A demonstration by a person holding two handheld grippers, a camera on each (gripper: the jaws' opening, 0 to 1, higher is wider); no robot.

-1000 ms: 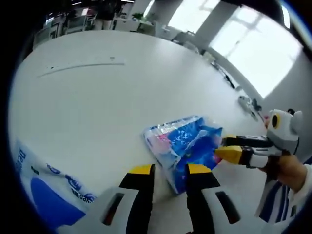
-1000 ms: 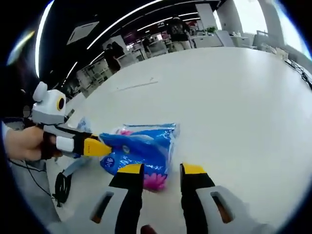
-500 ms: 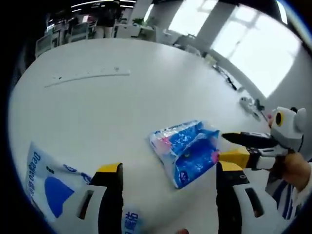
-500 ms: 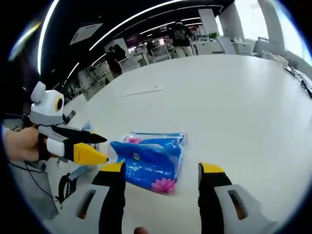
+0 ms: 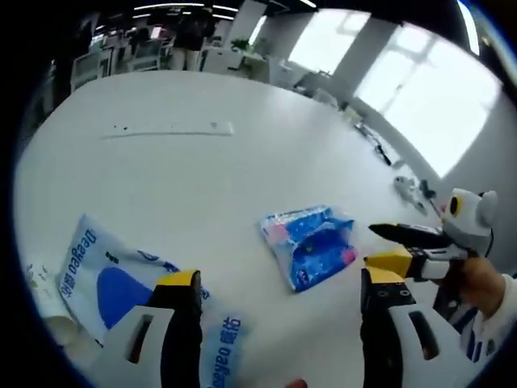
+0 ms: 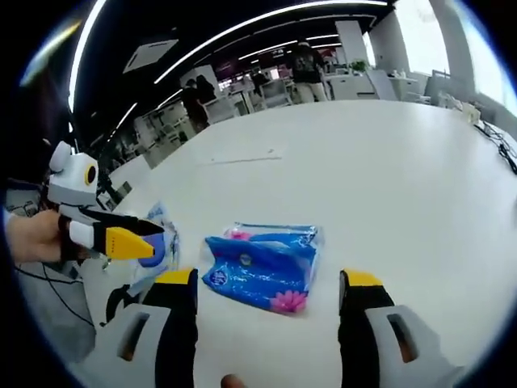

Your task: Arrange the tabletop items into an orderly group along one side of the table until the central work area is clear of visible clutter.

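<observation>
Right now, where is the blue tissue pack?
The blue tissue pack lies flat on the white table, ahead of and between both open grippers and touching neither. In the left gripper view, a larger white-and-blue bag lies to its left.

Two plastic packs lay flat on the white table point(image 5: 242, 97).

I saw a small blue tissue pack point(image 5: 309, 244) with pink flower print lying flat near the middle of the table, its clear wrapper crinkled at the ends; in the right gripper view the same tissue pack point(image 6: 262, 267) showed a pink flower at its near edge and a small round logo on top. Well apart from it, nearer one edge of the table, a larger white bag point(image 5: 121, 287) with a big blue patch and blue lettering lay flat too, one end hidden behind my near jaw. In the right gripper view only a sliver of the white bag point(image 6: 155, 242) showed.
</observation>
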